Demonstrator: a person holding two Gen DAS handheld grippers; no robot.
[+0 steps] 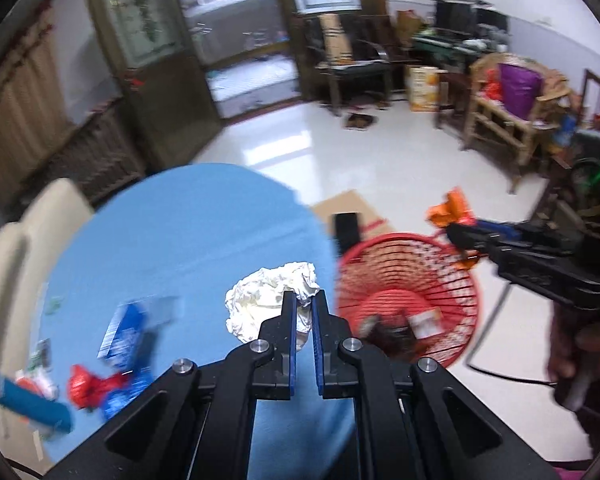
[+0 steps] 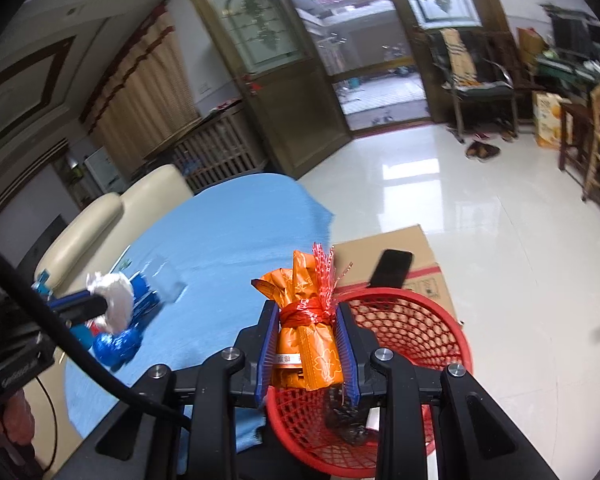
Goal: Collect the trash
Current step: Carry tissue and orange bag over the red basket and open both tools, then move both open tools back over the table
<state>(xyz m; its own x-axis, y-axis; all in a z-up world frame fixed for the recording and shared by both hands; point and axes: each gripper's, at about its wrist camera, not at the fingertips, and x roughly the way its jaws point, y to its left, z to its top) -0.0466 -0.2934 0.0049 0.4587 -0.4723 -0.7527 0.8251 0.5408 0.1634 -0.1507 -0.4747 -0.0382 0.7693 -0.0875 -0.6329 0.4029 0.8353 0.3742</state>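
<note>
Clearly, the right gripper [image 2: 308,344] is clamped on an orange wrapper [image 2: 306,340], which is tied around the middle with a red mesh string; the blue pads [image 2: 269,354] press its two sides. It is held just above the near rim of the red basket [image 2: 432,320], which stands beside the table with the blue cloth [image 2: 228,240]. Inside the basket lie some dark pieces and a small packet, but they are blurred and I cannot tell what they are. The left gripper [image 1: 304,306] has its fingers nearly together on an edge of a crumpled white paper [image 1: 268,300]; from the right wrist camera the paper looks lifted off the cloth, though the blur makes this a little uncertain. On the cloth to the left remain a blue packet [image 1: 126,330], a red wrapper [image 1: 86,386] and a shiny blue wrapper [image 2: 116,344], close to each other. Behind the basket a cardboard box [image 2: 396,252] lies on the white floor, with a black phone-like thing [image 2: 392,268] on top of it. A cream sofa [image 2: 108,208] stands at the far side of the table.
</note>
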